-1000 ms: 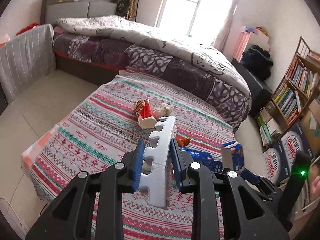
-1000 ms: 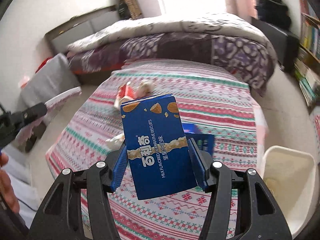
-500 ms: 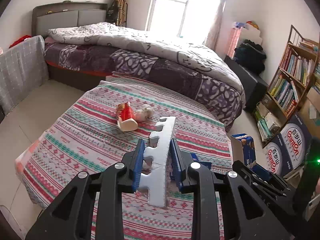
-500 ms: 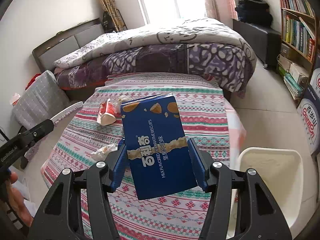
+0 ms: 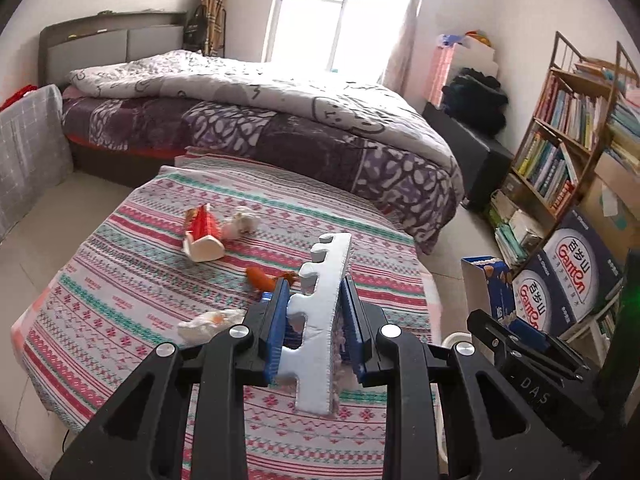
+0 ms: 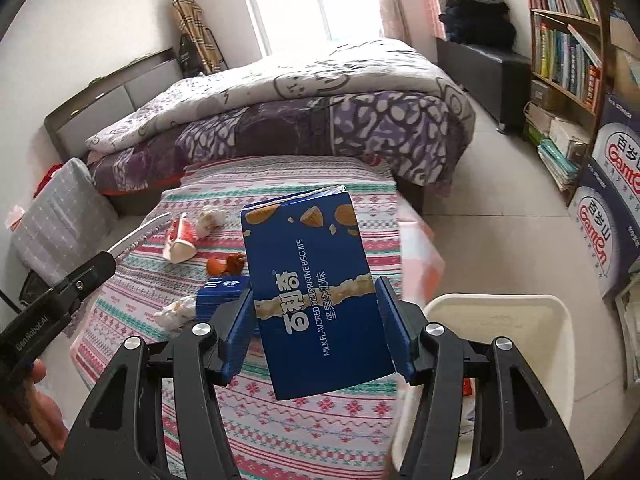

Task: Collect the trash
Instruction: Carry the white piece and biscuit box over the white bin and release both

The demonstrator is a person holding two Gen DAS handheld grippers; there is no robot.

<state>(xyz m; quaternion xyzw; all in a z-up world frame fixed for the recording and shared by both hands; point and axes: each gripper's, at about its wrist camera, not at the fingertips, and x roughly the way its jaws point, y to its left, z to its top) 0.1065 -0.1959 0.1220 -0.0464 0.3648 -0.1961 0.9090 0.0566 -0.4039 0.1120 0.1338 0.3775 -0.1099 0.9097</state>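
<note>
Biscuit box (image 6: 316,300) sits pinched upright in my right gripper (image 6: 316,328), just beside the white bin (image 6: 560,344). My left gripper (image 5: 316,332) clamps a notched foam strip (image 5: 320,320) above the patterned worktop (image 5: 120,292).

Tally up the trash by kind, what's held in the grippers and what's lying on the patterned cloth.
Blue boxes: 2, biscuit box held, smaller box lying.
Foam strip: 1, held.
Crumpled paper: 2.
Red-and-white carton: 1.
Orange scrap: 1.
Total: 7.
</note>
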